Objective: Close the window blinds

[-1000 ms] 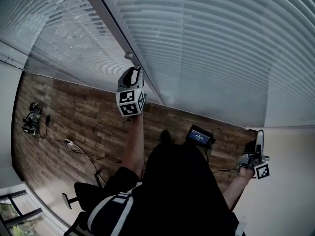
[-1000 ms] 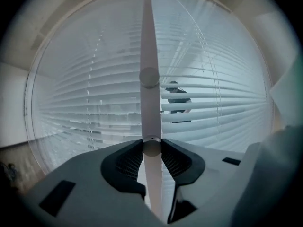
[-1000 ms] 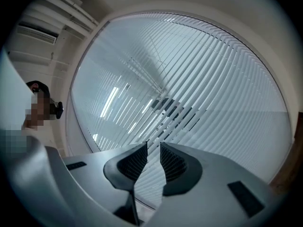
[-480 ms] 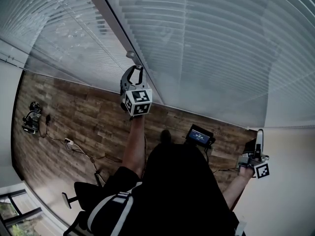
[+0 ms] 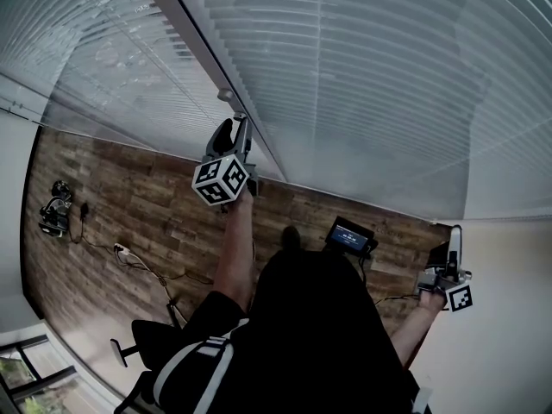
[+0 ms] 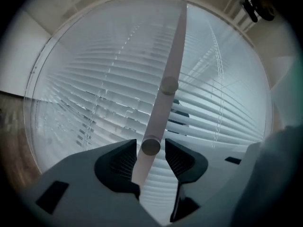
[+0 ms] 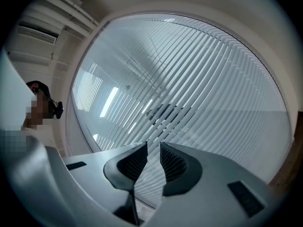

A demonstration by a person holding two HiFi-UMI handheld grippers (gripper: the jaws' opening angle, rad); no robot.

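White slatted blinds [image 5: 371,76] cover the window ahead and fill both gripper views [image 6: 94,79] [image 7: 203,79]. A thin white tilt wand [image 6: 163,103] hangs in front of them, and its round lower end sits between the jaws of my left gripper [image 6: 150,145]. Those jaws have just been opening, and a small gap shows on each side of the wand. In the head view the left gripper [image 5: 235,126] is raised to the wand [image 5: 231,103]. My right gripper [image 5: 454,235] hangs low at the right, slightly open and empty [image 7: 153,150].
Below lies a wood floor [image 5: 155,205] with a power strip and cables [image 5: 121,250], a small device [image 5: 56,210] at the left and a black screened unit [image 5: 349,238] by the wall. The person's dark-clad body [image 5: 319,335] fills the lower middle.
The left gripper has rolled about its own axis, so its marker cube shows other faces. It has stayed at the wand. The right gripper has not moved.
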